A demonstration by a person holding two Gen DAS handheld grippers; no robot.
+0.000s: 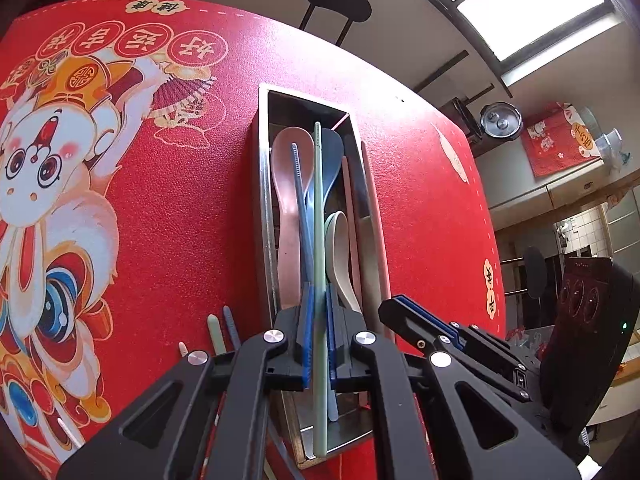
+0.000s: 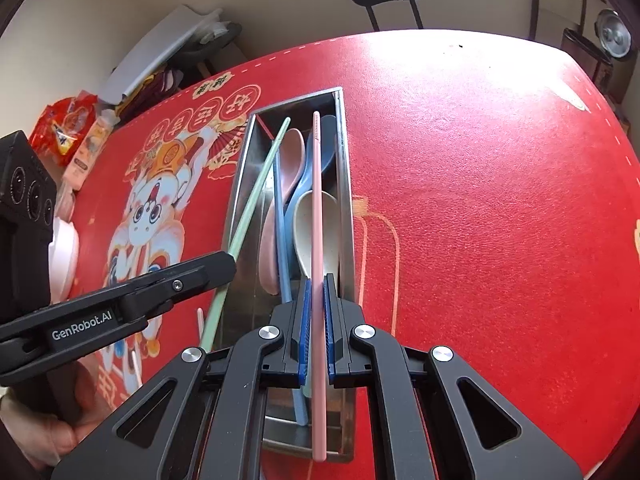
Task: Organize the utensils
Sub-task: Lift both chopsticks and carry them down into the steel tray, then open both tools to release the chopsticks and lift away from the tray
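Note:
A long steel tray (image 1: pixel 262 200) lies on the red tablecloth. It holds a pink spoon (image 1: pixel 290 184), a blue spoon (image 1: pixel 330 160), a cream spoon (image 1: pixel 340 256) and a blue chopstick (image 1: pixel 302 208). My left gripper (image 1: pixel 318 304) is shut on a green chopstick (image 1: pixel 318 200), which hangs lengthwise over the tray. My right gripper (image 2: pixel 316 284) is shut on a pink chopstick (image 2: pixel 317 200) over the tray's right side (image 2: pixel 345 220). In the right wrist view the left gripper (image 2: pixel 230 258) and its green chopstick (image 2: pixel 256 200) slant across the tray's left wall. The right gripper (image 1: pixel 394 304) shows beside the left one.
Loose chopstick ends, green (image 1: pixel 214 332) and blue (image 1: pixel 232 320), lie on the cloth left of the tray. Snack packets (image 2: pixel 68 124) and a white dish (image 2: pixel 64 248) sit at the table's left edge. A black stool (image 1: pixel 338 0) stands beyond the far edge. A hand (image 2: pixel 60 432) holds the left gripper.

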